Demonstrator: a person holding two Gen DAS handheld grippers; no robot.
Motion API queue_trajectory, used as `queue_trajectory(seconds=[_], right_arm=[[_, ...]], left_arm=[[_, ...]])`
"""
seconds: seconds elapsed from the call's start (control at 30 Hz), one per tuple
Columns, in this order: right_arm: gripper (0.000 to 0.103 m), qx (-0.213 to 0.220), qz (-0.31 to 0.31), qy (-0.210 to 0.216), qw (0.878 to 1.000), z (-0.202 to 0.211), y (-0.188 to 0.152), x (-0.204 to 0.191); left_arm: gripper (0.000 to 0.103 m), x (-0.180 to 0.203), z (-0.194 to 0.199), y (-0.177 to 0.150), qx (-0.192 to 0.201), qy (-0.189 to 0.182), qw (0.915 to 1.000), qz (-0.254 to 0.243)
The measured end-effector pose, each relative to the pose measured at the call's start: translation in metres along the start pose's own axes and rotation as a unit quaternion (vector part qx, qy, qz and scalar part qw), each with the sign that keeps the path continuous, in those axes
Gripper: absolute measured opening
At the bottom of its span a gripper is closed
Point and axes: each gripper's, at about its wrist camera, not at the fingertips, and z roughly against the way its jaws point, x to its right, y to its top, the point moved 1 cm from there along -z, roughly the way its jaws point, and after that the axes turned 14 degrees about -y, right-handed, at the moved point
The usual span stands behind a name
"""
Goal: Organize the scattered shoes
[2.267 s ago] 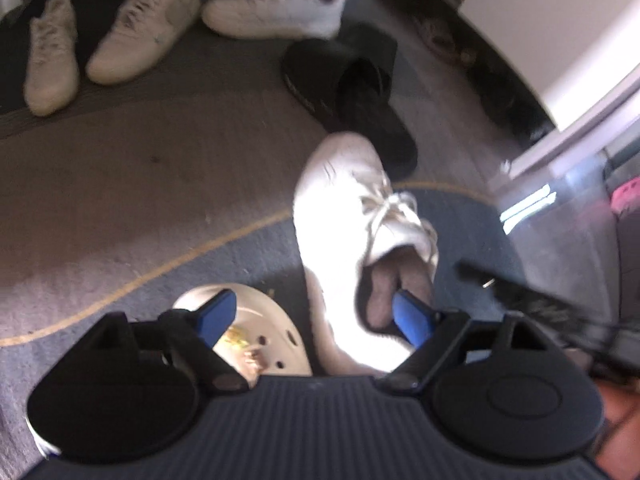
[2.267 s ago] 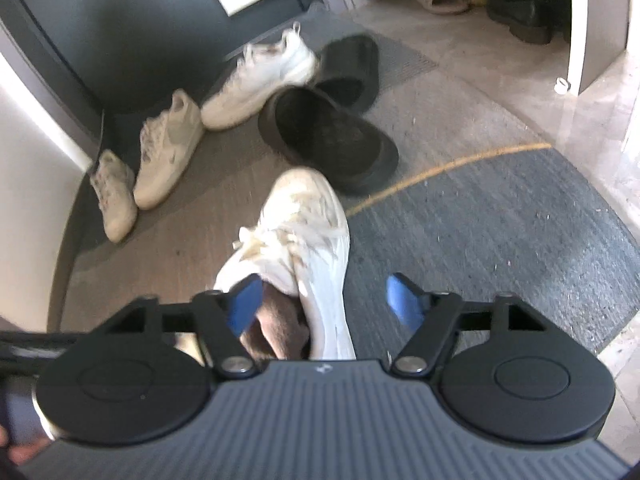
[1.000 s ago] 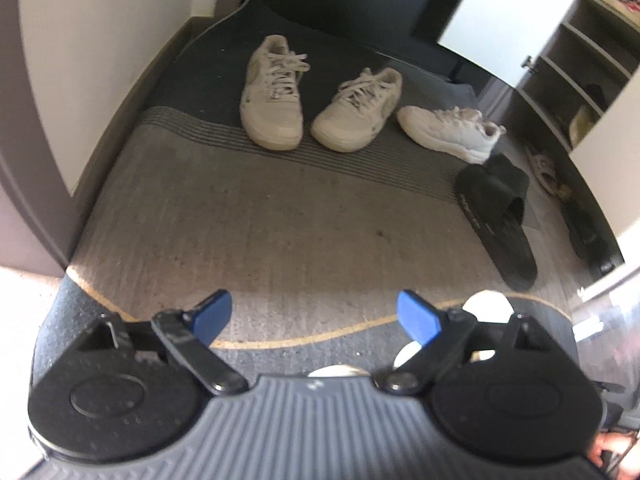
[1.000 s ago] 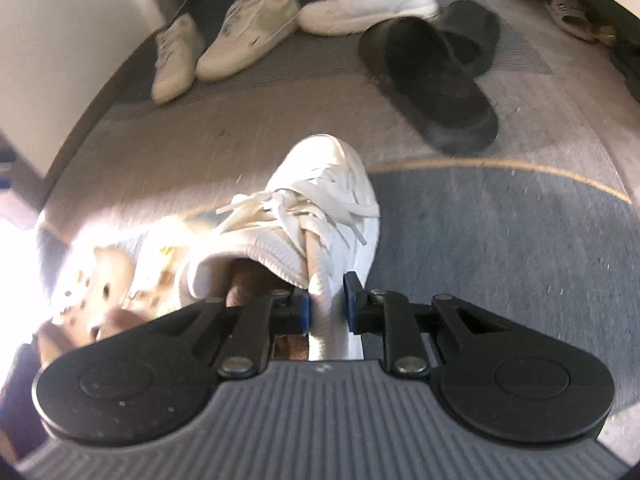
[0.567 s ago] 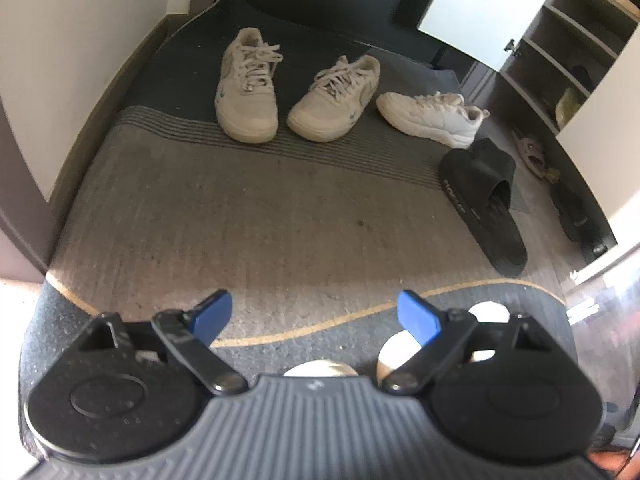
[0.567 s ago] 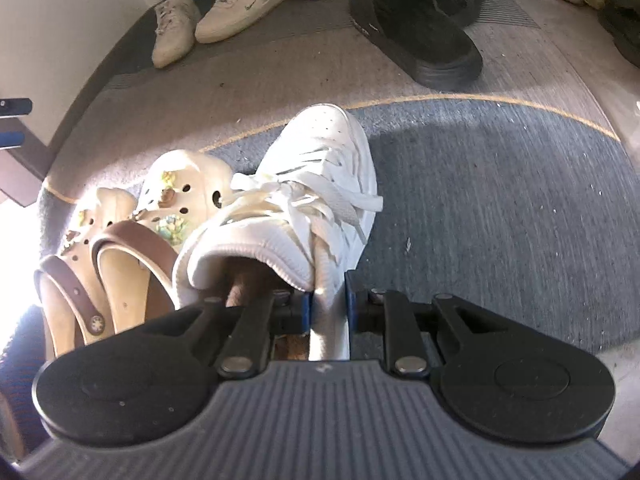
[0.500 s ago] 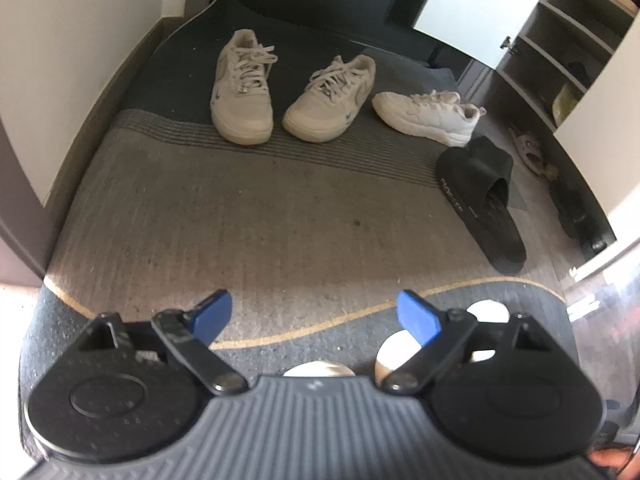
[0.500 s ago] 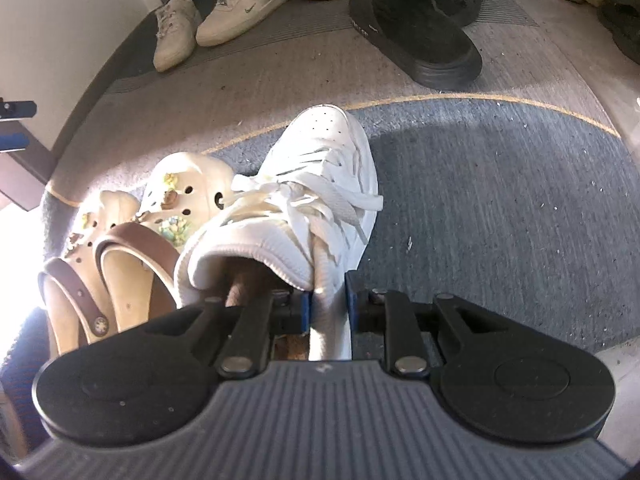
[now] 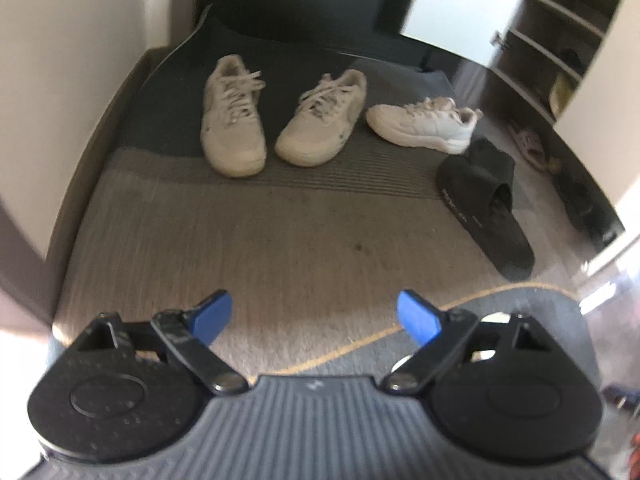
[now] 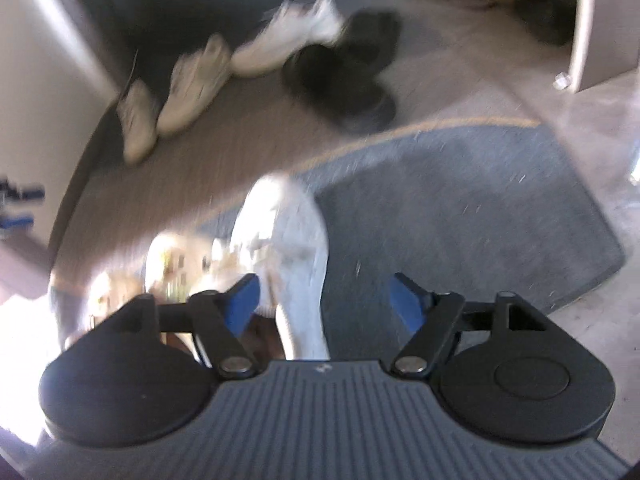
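Observation:
My right gripper hangs over the heel of a white lace-up sneaker lying on the dark mat. Its jaws are opening, and the blue pads stand off the shoe, which lies below between them. Cream clogs lie just left of that sneaker, washed out by sunlight. My left gripper is open over bare carpet with nothing between its fingers. Ahead of it stand two beige sneakers, a white trainer and black slides.
A wall borders the rug on the left. A shoe cabinet with open shelves stands at the far right, with sandals on the floor before it. A yellow curved line divides the brown carpet from the dark mat.
My right gripper has let go of the white sneaker's collar, spread its jaws and pulled up and back; that view is now blurred. My left gripper has shifted, and the far shoes look nearer.

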Motion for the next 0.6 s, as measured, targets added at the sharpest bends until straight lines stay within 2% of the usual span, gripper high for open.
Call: queue_trajectory(seconds=[0.13,0.3,0.43,0.6], right_arm=[[0.082,0.028,-0.033,-0.007,0.999,-0.003,0.022,-0.012],[0.082,0.053,-0.046,0.001,0.998,0.007,0.024,-0.025],[0.082,0.040,-0.036,-0.002,0.999,0.012,0.018,-0.019],[0.082,0.019,-0.074,0.003,0.997,0.010,0.014,-0.004]], left_arm=[[0.092,0.031,-0.006,0.027,-0.006,-0.033,0.9992,-0.020],[0.092,0.074,0.005,0.036,-0.012,-0.087,0.9955,-0.036],[0.092,0.094,0.008,0.024,-0.035,-0.086,0.9944,-0.050],[0.092,0.102,0.006,0.008,-0.067,-0.066,0.9925,-0.078]])
